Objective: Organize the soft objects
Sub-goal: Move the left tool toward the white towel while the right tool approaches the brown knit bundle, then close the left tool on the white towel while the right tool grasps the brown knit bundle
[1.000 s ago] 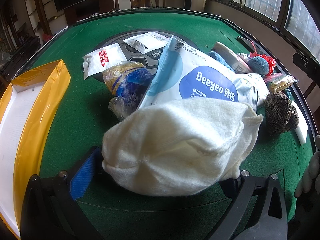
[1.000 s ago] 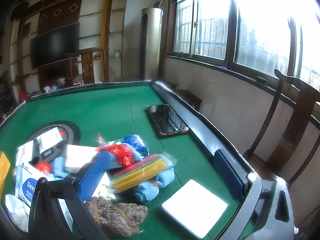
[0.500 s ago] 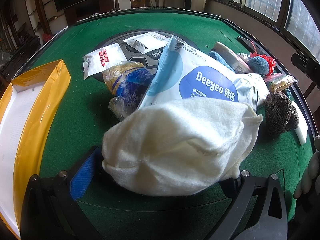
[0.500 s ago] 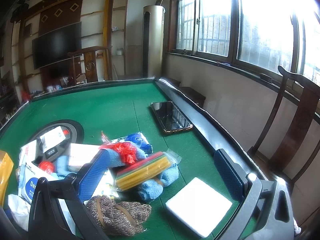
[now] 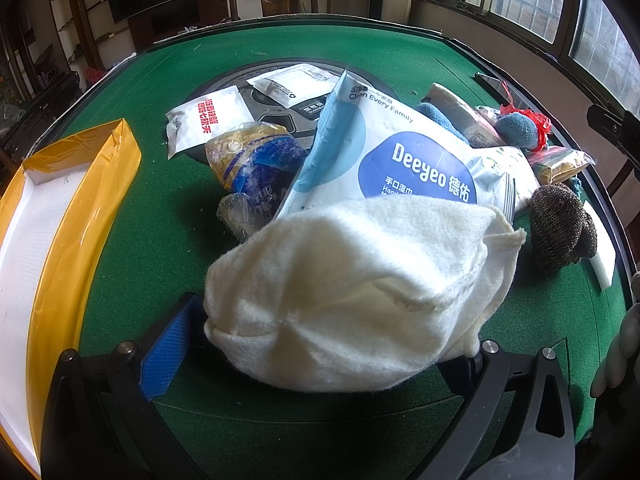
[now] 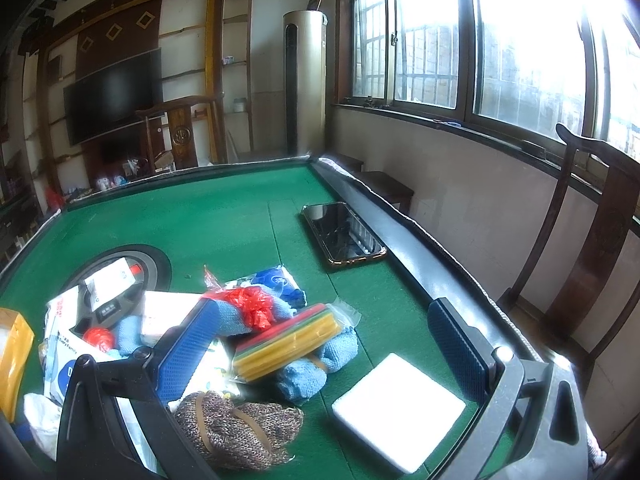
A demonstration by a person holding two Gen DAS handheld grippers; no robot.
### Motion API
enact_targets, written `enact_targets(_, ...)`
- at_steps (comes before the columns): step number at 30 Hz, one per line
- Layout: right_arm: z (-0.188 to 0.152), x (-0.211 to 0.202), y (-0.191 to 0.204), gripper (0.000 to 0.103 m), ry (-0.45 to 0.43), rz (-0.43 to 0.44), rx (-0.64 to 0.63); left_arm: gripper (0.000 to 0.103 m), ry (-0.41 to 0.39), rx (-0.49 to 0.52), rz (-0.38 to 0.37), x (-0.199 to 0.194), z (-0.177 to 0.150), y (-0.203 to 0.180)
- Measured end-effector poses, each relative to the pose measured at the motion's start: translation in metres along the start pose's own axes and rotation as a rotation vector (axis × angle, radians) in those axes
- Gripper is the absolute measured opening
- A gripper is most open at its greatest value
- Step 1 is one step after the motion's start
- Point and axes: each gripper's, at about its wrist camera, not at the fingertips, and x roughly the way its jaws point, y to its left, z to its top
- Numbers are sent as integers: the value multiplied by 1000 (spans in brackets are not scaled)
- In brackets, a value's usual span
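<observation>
1. The left gripper is clenched on a bundled white cloth; the cloth fills the gap between its blue pads and bulges forward over the green table.
2. Taking the cloth as landmark: the yellow-walled tray lies to its left, across a strip of bare felt, with its long axis running roughly along the gripper's forward direction. The near wall of the tray stands between the cloth and the white tray floor.
3. Just beyond the cloth sits the wet-wipes pack, touching or very nearly touching the cloth's far edge; I cannot tell which. A brown knitted bundle lies to the cloth's right, apart from it.
4. The right gripper hangs released and empty, its pads spread wide above the right end of the pile; the knitted bundle and a white foam square lie under it.
5. Judgement: the left hand is the nearer one to the tray, so the coming move is likely a leftward carry, lifting the cloth over the yellow wall before letting go.
</observation>
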Motion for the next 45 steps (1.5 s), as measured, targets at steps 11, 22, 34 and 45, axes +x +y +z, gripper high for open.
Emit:
enact_targets(11, 2, -9, 1, 102, -44, -34, -16, 103, 0, 0, 0, 0, 0, 0)
enact_targets(22, 4, -18, 6, 102, -100, -90, -58, 103, 0, 0, 0, 0, 0, 0)
enact_targets(34, 9, -27, -26, 102, -111, -27, 74, 103, -24, 49, -173, -37, -5, 10)
enact_targets(45, 7, -21, -35, 102, -79, 32, 115, 94, -31, 192, -70, -14, 6, -14)
